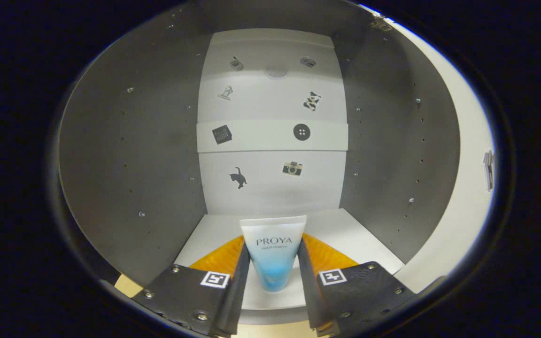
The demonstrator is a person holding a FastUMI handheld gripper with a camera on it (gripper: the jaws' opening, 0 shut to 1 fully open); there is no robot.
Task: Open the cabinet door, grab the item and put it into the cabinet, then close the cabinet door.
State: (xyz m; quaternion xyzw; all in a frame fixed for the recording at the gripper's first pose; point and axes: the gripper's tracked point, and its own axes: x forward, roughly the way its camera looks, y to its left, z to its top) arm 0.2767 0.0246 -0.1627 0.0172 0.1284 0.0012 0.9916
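So the cabinet was already opened up, its grey left wall seen first. In the middle, the tube was pinched from both sides by the hand-held gripper, held cap-down just over the bottom shelf, probably so it could be stood upright. The open door was swung off right, out of the way.

Inside the grey-walled cabinet, we see the gripper, fingers clamping a white-and-blue plastic tube, upright above the white cabinet floor, sticker-dotted white back panel beyond.
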